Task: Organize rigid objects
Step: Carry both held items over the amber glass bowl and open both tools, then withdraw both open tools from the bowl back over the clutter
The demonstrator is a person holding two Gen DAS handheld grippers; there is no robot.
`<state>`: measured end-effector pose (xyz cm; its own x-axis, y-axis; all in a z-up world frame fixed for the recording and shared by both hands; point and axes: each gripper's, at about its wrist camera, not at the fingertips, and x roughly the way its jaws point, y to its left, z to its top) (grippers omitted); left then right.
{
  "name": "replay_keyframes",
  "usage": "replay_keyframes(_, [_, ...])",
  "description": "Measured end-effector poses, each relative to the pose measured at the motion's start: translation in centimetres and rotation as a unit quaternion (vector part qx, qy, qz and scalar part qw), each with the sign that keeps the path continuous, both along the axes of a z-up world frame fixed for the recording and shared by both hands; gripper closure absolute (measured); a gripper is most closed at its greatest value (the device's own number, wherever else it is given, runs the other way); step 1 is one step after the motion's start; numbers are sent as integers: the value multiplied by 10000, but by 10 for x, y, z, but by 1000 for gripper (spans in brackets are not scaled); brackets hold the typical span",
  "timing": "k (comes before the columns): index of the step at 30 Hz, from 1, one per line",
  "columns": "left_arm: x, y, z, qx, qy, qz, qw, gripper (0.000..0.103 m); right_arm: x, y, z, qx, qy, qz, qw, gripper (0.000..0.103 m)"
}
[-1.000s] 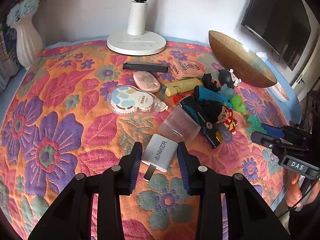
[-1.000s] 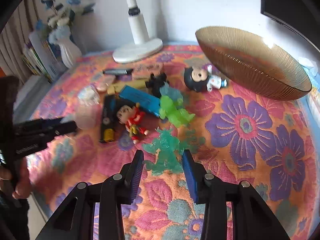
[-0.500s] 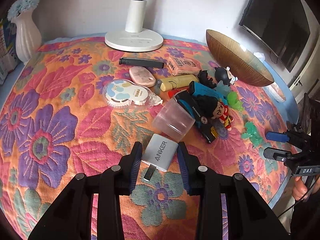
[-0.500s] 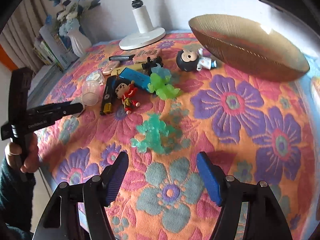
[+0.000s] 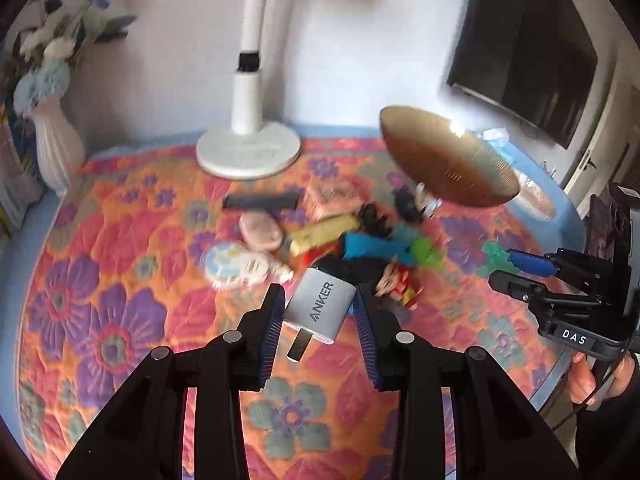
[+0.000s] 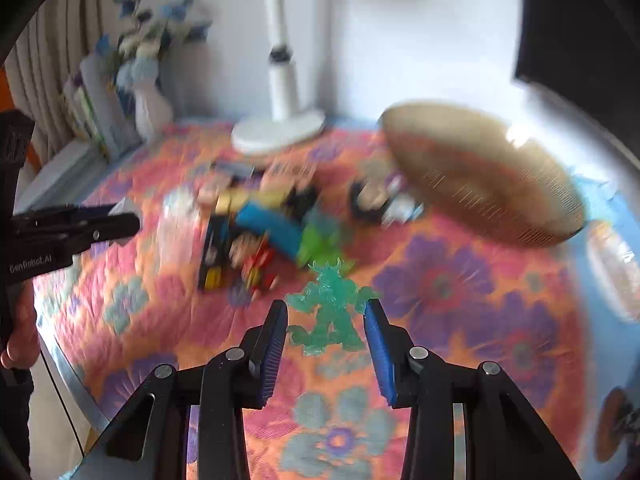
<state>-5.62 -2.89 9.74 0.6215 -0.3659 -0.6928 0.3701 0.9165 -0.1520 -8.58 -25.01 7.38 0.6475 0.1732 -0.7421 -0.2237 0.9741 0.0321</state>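
Observation:
My left gripper (image 5: 318, 312) is shut on a white Anker charger (image 5: 320, 312) and holds it above the floral cloth; the plug prongs point down. My right gripper (image 6: 326, 322) is shut on a translucent teal figurine (image 6: 328, 308), lifted off the cloth; it also shows in the left wrist view (image 5: 496, 254). A gold ribbed bowl (image 5: 448, 160) stands at the back right, also in the right wrist view (image 6: 480, 184). A pile of small toys and boxes (image 5: 352, 240) lies mid-table.
A white lamp base (image 5: 248, 152) stands at the back. A white vase with flowers (image 5: 52, 148) is at the far left. A dark screen (image 5: 528, 48) hangs on the right wall. The table edge (image 6: 72, 380) runs close on the left of the right wrist view.
My left gripper has lifted the charger off the cloth. My right gripper, open half a second ago, has shut on the teal figurine and raised it. Both views are blurred by motion.

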Motion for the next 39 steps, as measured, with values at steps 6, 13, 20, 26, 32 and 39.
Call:
replay_keyframes(6, [51,-89,58,-555,-445,-796,9943,71,43,-80,56,341,-368,-1290,9904,64])
replay_keyframes(13, [113,-177,15,-465,175,-1033,9934,71,84,-119,37,478,270,-1756,9829,63])
replay_keyframes(20, [117,-165,10,-600,338,-924,9933,57,79,-138,41,514,125,-1872,9809,57])
replay_keyframes(26, [81,-111,34,-814,-30,-600,9949,52,36,-133,47,1002,49,-1869,9772,56])
replay_keyframes(32, [25,-62,42,-798,-246,-278,9961,34,-1,-69,31,1090,204,-1602,9808,47])
replay_keyframes(39, [-15,-4,28,-577,-270,508,9967,22,-18,4,-3,956,740,-1121,9863,47])
